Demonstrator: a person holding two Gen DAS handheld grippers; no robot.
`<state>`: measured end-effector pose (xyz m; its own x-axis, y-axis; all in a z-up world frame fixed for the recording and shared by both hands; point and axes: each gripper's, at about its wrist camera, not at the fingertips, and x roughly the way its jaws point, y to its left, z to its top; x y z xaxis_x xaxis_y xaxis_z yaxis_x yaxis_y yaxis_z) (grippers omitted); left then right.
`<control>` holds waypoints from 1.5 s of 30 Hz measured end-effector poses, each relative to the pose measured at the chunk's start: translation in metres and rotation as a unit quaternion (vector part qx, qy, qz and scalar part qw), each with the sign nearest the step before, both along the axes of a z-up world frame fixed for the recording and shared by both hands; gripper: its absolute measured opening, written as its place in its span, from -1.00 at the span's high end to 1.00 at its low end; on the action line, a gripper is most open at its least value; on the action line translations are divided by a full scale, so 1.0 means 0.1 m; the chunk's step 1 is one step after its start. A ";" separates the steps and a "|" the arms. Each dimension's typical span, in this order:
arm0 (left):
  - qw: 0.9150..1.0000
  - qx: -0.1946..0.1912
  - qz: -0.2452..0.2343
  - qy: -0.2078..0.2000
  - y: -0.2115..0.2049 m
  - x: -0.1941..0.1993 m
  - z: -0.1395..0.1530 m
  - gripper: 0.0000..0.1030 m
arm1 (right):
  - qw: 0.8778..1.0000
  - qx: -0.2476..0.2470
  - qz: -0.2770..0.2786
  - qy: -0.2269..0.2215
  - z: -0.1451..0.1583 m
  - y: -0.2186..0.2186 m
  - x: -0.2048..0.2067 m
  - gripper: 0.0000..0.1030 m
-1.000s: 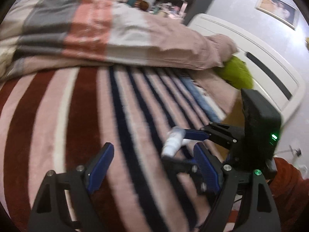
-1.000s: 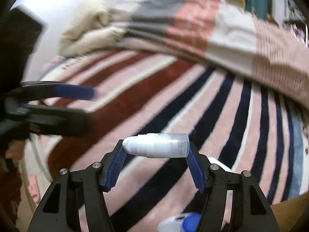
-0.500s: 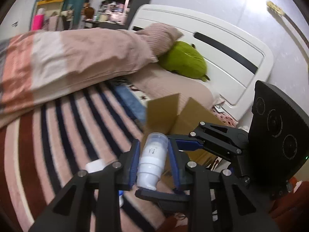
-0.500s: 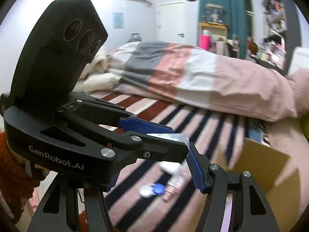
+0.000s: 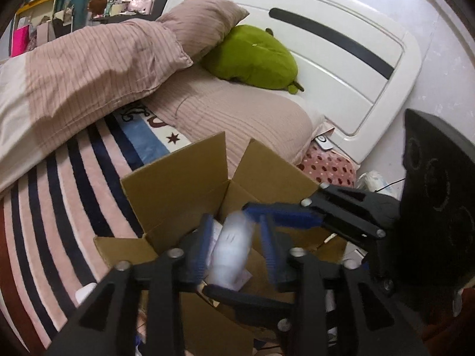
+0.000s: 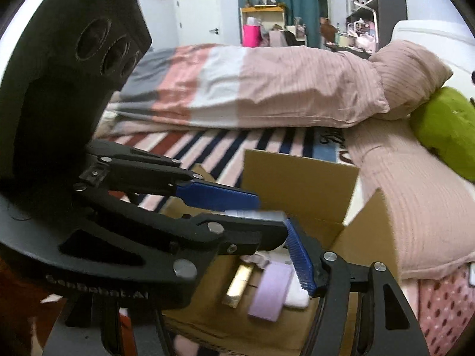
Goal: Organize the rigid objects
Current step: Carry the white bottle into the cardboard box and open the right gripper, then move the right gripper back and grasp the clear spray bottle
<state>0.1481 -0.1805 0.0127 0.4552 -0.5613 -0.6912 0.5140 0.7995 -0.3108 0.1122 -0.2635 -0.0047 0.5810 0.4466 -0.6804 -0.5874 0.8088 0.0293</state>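
Observation:
A white pump bottle (image 5: 231,249) shows blurred between the blue pads of my left gripper (image 5: 236,246), above the open cardboard box (image 5: 178,184). The pads stand a little wider than the bottle and do not seem to press it. My right gripper (image 6: 237,252) hovers over the same box (image 6: 299,178); its left finger is hidden behind the left gripper's body. A sliver of the clear bottle (image 6: 255,215) shows by its right pad. Inside the box lie a gold tube (image 6: 237,286), a lilac item (image 6: 271,292) and a white item (image 6: 295,295).
The box stands on a striped blanket (image 5: 59,195) on the bed. Pink pillows (image 5: 231,118), a green plush (image 5: 252,56) and a white headboard (image 5: 341,68) lie behind it. A folded duvet (image 6: 237,86) runs along the far side.
Both grippers moved over the open box. My left gripper's pads, tight on the bottle half a second ago, now stand wider, and the bottle is blurred between them.

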 end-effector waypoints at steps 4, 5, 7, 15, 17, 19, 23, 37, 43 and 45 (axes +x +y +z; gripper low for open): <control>1.000 0.013 0.020 -0.015 0.09 -0.02 0.03 -0.26 | 0.999 -0.021 -0.005 -0.028 0.01 0.00 -0.05 -0.47; 0.999 0.015 0.025 -0.019 0.13 -0.04 0.05 -0.29 | 0.999 -0.021 -0.001 -0.032 0.02 0.01 -0.08 -0.47; 0.999 0.015 0.040 -0.031 0.25 -0.11 0.11 -0.35 | 0.999 -0.013 0.009 -0.035 0.04 0.04 -0.14 -0.47; 0.986 0.026 0.152 -0.068 1.15 -0.48 0.29 -0.58 | 0.991 0.050 0.113 -0.041 0.18 0.55 -0.45 -0.47; 0.979 0.032 0.188 -0.072 1.44 -0.61 0.27 -0.59 | 0.987 0.059 0.145 -0.035 0.17 0.76 -0.51 -0.47; 0.972 0.037 0.221 -0.074 1.71 -0.71 0.19 -0.59 | 0.983 0.059 0.173 -0.023 0.10 1.01 -0.56 -0.47; 0.961 0.038 0.266 -0.065 2.11 -0.84 -0.06 -0.60 | 0.979 0.049 0.197 0.008 -0.13 1.39 -0.58 -0.47; 0.954 0.012 0.298 -0.015 2.66 -0.97 -1.10 -0.60 | 0.993 -0.079 0.057 0.060 -1.35 1.59 -0.01 -0.47; 0.953 -0.009 0.302 -0.017 2.67 -1.03 -1.17 -0.60 | 0.994 -0.082 0.014 0.064 -1.48 1.34 0.10 -0.37; 0.953 -0.013 0.301 -0.018 2.67 -1.04 -1.17 -0.60 | 0.995 -0.088 0.015 0.054 -1.49 1.34 0.06 -0.29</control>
